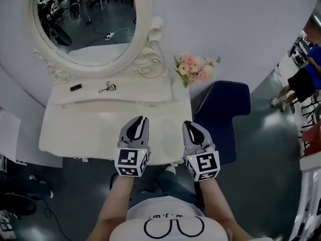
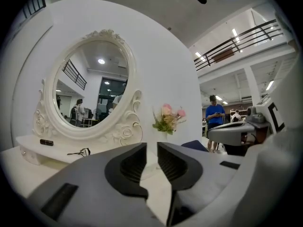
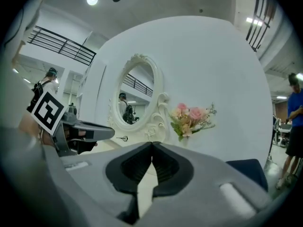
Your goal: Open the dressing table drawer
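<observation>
Head view, contents as seen from above.

1. Bench (image 1: pixel 75 134): cream-white, set against a pale curved wall. The broad lower top is bare, and a raised tier runs along its back.
2. Mirror (image 1: pixel 85 19): oval, in a carved white frame with rose ornaments, upright on the raised tier.
3. Drawer (image 1: pixel 105 104): its front lies in the face of the raised tier, between two small knobs. It is closed, flush with the tier.
4. Small dark block (image 1: pixel 75 87): on the raised tier, left of centre.
5. Eyelash curler (image 1: pixel 107 88): flat on the same tier, just right of the block and apart from it.
6. Flowers (image 1: pixel 193 69): pink and white, in a white vase at the tier's right end.
7. Chair (image 1: pixel 225 114): dark blue, on the floor beside the bench's right edge.
8. Left hand-held gripper (image 1: pixel 142 118): over the front half of the bench top, pointing at the tier. It is released, with a narrow gap between its jaws and nothing in the gap.
9. Right hand-held gripper (image 1: pixel 188 124): beside the left one and apart from it, near the bench's right edge. It is clenched with the tips meeting, and holds nothing.
10. Bystander (image 1: pixel 306 77): in a blue shirt, on the floor at far right.
</observation>
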`<state>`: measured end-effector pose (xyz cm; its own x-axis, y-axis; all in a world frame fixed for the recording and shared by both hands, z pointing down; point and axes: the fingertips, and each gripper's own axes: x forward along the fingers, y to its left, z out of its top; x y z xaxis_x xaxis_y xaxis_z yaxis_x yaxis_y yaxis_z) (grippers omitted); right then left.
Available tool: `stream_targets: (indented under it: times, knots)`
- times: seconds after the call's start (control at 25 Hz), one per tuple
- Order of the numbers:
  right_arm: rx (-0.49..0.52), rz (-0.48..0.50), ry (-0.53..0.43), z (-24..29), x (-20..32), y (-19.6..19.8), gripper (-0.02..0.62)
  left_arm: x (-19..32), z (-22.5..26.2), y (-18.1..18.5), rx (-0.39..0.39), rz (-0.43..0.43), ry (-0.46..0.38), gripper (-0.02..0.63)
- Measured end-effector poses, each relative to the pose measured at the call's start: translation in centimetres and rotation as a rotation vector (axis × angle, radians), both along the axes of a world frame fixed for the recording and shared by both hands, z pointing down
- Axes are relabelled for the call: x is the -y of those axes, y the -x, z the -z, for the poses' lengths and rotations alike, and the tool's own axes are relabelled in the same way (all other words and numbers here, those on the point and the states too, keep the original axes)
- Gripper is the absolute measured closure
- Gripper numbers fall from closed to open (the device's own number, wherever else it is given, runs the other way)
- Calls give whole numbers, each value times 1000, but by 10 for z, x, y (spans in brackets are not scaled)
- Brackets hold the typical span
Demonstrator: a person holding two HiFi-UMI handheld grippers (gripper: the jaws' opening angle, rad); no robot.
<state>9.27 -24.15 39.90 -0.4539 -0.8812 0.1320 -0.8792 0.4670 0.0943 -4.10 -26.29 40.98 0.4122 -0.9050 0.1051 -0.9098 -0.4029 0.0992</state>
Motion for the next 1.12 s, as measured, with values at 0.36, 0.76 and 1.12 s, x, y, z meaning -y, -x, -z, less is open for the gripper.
stream_targets:
  times: [0.36,0.76,1.12]
  knots:
    - [11,53,89,-40,66,-31,597,66,-62,-24,36,71,131,391]
    - [5,76,219,-96,100,-29,597,110,-148,-24,88,140,322,401]
    - [-14,80,290,-131,115,-20,597,146,-191,-24,122,176,417,422]
